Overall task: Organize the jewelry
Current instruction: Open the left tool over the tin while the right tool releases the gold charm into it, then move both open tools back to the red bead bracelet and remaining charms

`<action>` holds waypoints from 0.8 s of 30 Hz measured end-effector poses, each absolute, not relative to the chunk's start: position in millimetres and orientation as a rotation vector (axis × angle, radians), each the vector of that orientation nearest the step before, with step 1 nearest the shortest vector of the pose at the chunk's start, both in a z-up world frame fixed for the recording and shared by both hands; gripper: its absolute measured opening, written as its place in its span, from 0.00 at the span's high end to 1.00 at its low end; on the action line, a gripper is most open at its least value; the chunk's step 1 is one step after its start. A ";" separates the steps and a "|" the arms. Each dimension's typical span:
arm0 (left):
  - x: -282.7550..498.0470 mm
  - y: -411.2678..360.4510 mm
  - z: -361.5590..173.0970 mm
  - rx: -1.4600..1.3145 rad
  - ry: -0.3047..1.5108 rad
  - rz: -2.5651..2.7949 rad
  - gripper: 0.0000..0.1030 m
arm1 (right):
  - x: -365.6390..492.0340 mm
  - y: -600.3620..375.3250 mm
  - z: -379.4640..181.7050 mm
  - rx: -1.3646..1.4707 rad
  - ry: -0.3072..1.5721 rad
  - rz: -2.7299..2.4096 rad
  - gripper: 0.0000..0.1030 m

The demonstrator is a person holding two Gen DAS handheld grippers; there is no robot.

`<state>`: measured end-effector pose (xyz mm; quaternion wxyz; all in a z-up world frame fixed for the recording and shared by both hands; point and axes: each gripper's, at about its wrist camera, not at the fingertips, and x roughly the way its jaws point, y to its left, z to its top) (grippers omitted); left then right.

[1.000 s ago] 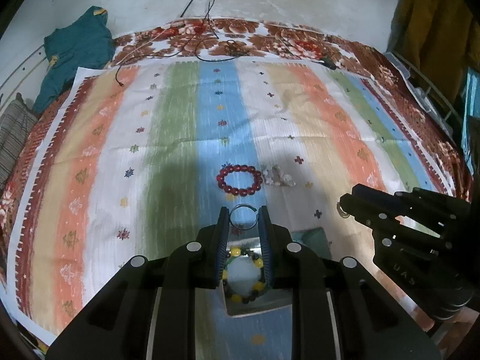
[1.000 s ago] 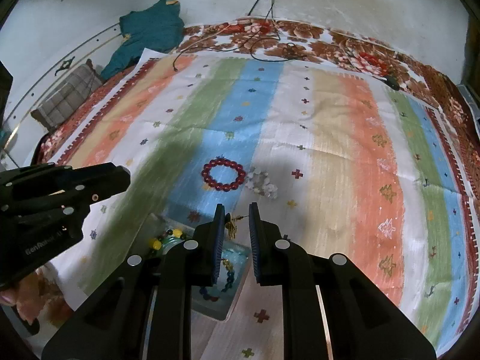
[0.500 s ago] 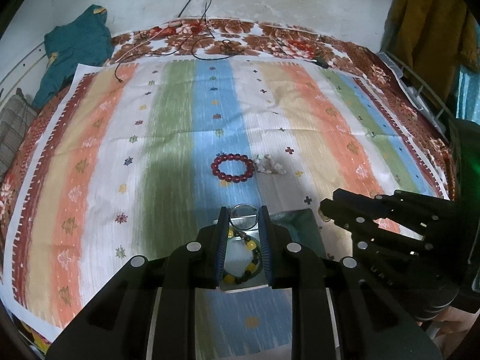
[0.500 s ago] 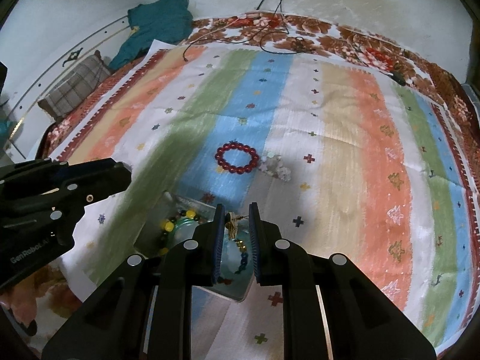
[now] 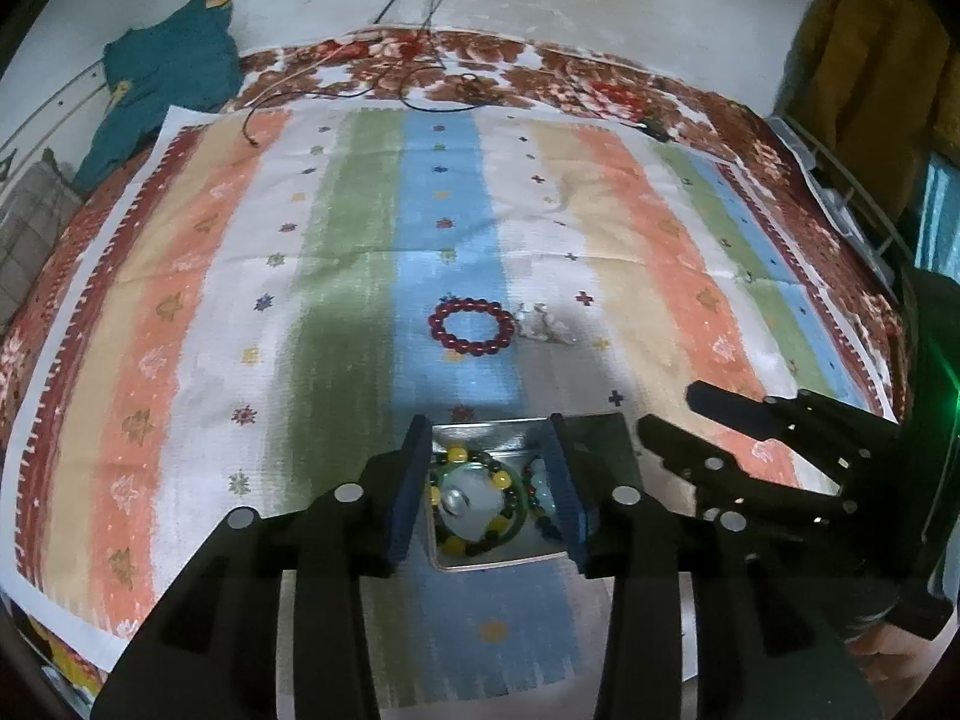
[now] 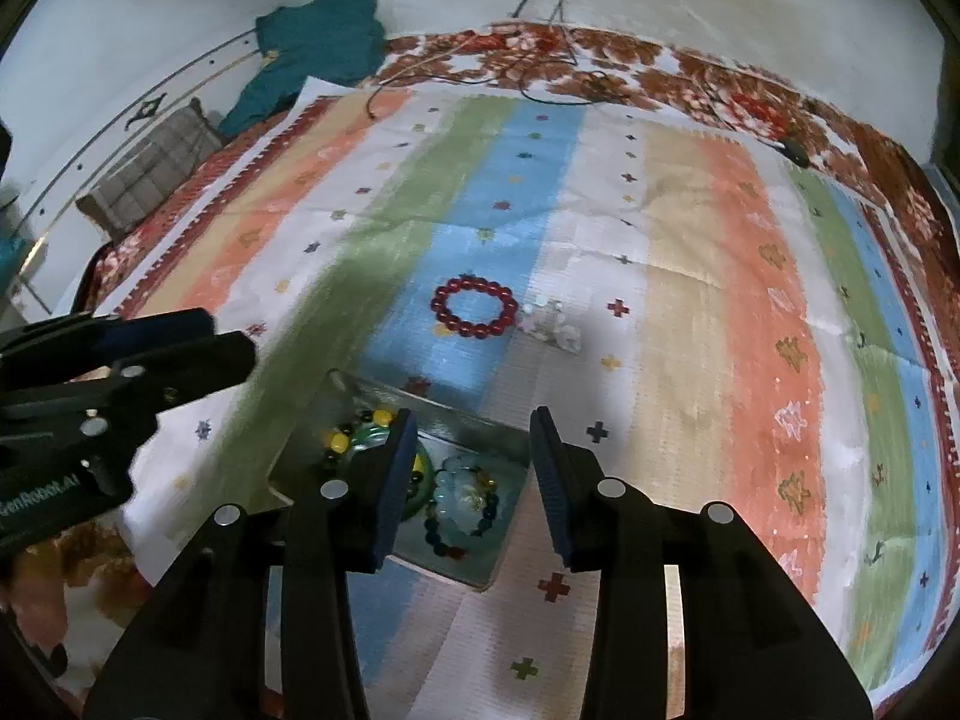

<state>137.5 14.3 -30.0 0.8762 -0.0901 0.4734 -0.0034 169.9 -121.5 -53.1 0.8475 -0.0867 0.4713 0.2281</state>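
Observation:
A shallow metal tray (image 5: pixel 591 429) lies on the striped cloth and holds several bead bracelets. My left gripper (image 5: pixel 489 420) hovers over it, jaws opening, nothing between the pads. A silver ring (image 5: pixel 453 501) rests on a pale piece inside the yellow-and-dark bead bracelet (image 5: pixel 480 543). My right gripper (image 6: pixel 473 414) hangs over the tray (image 6: pixel 456 414) too, jaws opening and empty. A small gold piece (image 6: pixel 474 495) lies below it in the tray. Farther out on the cloth sit a red bead bracelet (image 5: pixel 472 326) (image 6: pixel 474 315) and a clear whitish piece (image 5: pixel 543 330) (image 6: pixel 552 330).
The striped cloth (image 5: pixel 660 276) covers a floral bedspread (image 5: pixel 540 60). Black cables (image 5: pixel 432 96) trail across the far edge. A teal garment (image 5: pixel 162 78) and a checked cushion (image 6: pixel 150 174) lie at the far left. A yellow garment (image 5: pixel 870 60) hangs at the right.
Both grippers have opened. The silver ring left the left gripper's fingertips and now lies in the tray. The small gold piece left the right gripper and lies in the tray.

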 end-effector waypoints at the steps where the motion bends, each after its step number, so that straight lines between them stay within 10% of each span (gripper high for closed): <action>1: 137.8 15.8 -30.0 -0.188 0.989 -0.001 0.61 | 171.7 -123.3 -53.8 -0.178 0.999 0.475 0.62; 24: 168.7 29.7 -47.7 -0.114 1.010 0.100 0.45 | 193.7 -128.3 -62.3 -0.187 1.020 0.437 0.48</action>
